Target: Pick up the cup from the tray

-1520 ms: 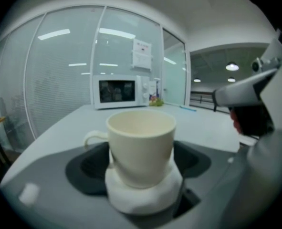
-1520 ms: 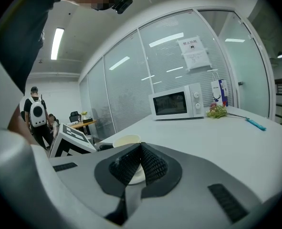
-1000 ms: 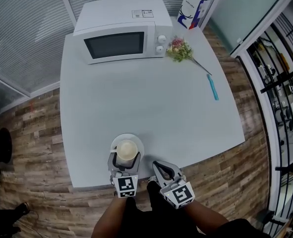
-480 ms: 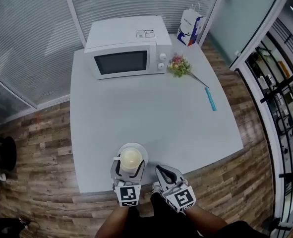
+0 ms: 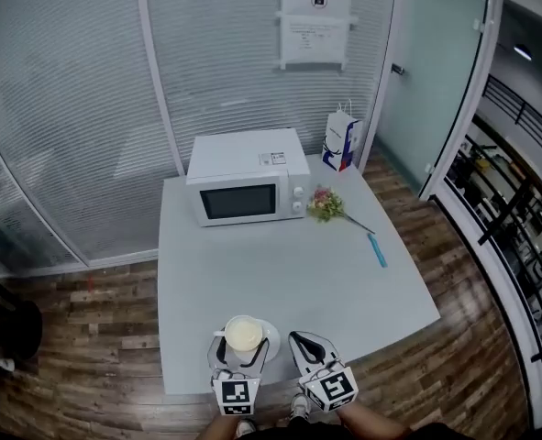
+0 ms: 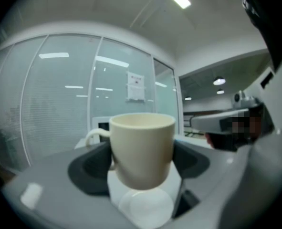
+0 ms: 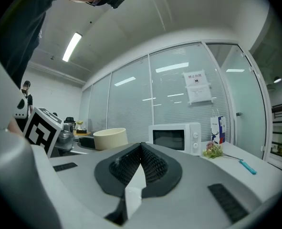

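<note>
Seen from above: a grey worktop [image 5: 280, 264] in a glass-walled room. At its near edge the left tongs [image 5: 239, 361] are clamped on a cream cup [image 5: 243, 334]. In the left gripper view the dark pads [image 6: 90, 168] press vs both sides of the cup [image 6: 143, 147], w/ its handle [image 6: 94, 135] sticking out to the left. The cup is over a small round white tray [image 5: 270, 341]. Only the tray's right rim shows; the rest is hidden under cup & tongs. Can't tell whether the cup's base touches the tray or hangs just above it. The inside looks pale; contents can't be made out.

Just beside it, the right tongs [image 5: 300, 341] are closed w/ nothing btw them. In the right gripper view the two ribbed pads [image 7: 152, 163] meet in a point. That view also catches the cup's upper part [image 7: 109, 137] to the left, its lower part hidden behind the tongs' own body.

At the far side of the worktop:
- a white microwave [image 5: 248, 189], door shut
- a small bunch of flowers [image 5: 326, 204] just right of it
- a blue pen [image 5: 377, 250] nearer the right edge
- a white & blue paper bag [image 5: 341, 141] at the far right corner

A paper notice [image 5: 316, 16] hangs on the glass wall, print too small to read. The person's right forearm [image 5: 373, 420] is cut off by the bottom edge
</note>
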`<act>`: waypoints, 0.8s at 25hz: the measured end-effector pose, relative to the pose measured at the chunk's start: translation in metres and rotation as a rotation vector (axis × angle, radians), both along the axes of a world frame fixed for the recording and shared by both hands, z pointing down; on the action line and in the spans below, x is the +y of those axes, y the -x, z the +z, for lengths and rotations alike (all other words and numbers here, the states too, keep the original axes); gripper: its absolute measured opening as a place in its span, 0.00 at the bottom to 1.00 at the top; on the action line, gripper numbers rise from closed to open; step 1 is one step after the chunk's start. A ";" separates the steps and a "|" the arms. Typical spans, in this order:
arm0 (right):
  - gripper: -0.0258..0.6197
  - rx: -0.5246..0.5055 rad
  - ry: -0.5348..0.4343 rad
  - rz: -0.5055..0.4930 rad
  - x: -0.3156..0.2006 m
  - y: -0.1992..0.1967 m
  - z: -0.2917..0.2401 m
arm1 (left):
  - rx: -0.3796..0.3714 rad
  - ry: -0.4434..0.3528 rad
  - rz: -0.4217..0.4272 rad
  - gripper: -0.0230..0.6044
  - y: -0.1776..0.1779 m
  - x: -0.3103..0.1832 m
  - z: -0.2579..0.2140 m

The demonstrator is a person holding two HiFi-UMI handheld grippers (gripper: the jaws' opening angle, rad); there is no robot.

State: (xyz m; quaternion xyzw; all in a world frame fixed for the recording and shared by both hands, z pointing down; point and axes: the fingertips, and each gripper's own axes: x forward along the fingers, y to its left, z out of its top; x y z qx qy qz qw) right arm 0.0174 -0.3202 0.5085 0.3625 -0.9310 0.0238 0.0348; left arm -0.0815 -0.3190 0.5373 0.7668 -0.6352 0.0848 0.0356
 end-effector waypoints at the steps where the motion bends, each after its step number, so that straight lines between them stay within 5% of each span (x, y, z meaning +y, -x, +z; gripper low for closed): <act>1: 0.04 -0.007 -0.010 0.006 -0.001 -0.001 -0.006 | 0.004 -0.008 0.001 0.67 0.000 0.002 -0.006; 20: 0.04 -0.027 -0.141 0.033 0.003 0.012 -0.069 | 0.025 -0.104 0.030 0.67 0.009 0.015 -0.064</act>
